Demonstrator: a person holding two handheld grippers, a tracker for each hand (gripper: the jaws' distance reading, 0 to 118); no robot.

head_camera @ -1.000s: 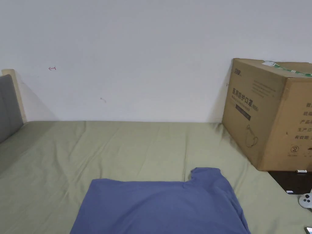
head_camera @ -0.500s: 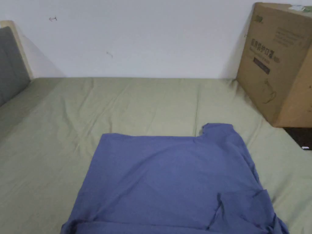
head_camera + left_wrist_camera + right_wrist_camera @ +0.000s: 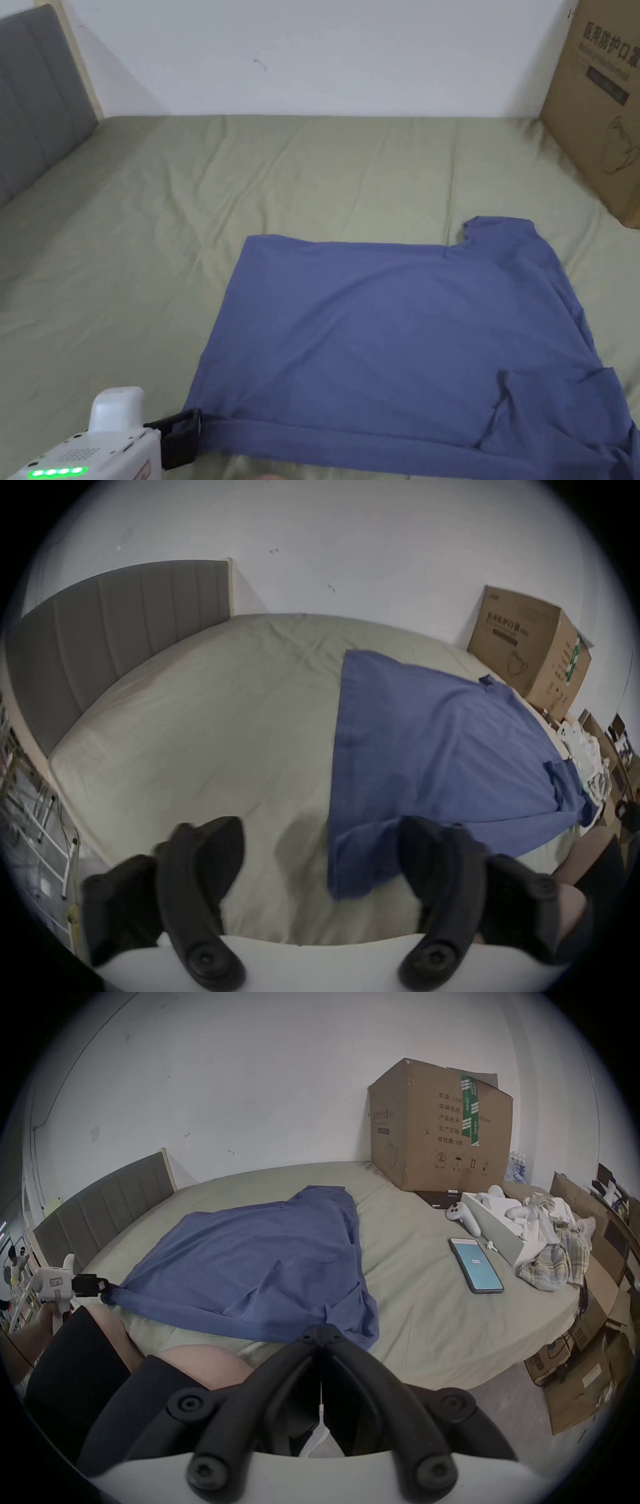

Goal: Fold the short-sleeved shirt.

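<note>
Left jaws spread at the shirt corner, right jaws closed at its hem

In its own view the left gripper [image 3: 318,833] has its two black jaws spread wide, and the near corner of the blue short-sleeved shirt [image 3: 387,331] lies in the gap between them. The jaw on the shirt's side overlaps the edge of the cloth. Neither jaw presses on it there. In the right gripper view that gripper's tip sits against the same corner, where the cloth looks bunched, and a hand [image 3: 48,1310] holds its white body.

The right gripper [image 3: 320,1329] has its jaws drawn together until the tips meet, right at the shirt's near edge by the other corner. I cannot tell whether any cloth is caught between them.

The shirt lies spread over the green bed sheet [image 3: 312,175], lengthwise across the bed. Its near edge runs between the two grippers and its far edge is straight. One short sleeve sticks out at the far right, and the cloth is rumpled at the near right. The person's bare knees [image 3: 207,1366] show at the near edge of the bed, just below the shirt.

A grey padded headboard [image 3: 31,94] stands at the left. A large cardboard box [image 3: 600,94] stands on the far right corner of the bed against the white wall [image 3: 312,50]. To the right of the shirt, well apart from it, lie a phone [image 3: 476,1265] with its screen lit, a white controller [image 3: 460,1215] and a heap of plaid cloth [image 3: 554,1262]
</note>
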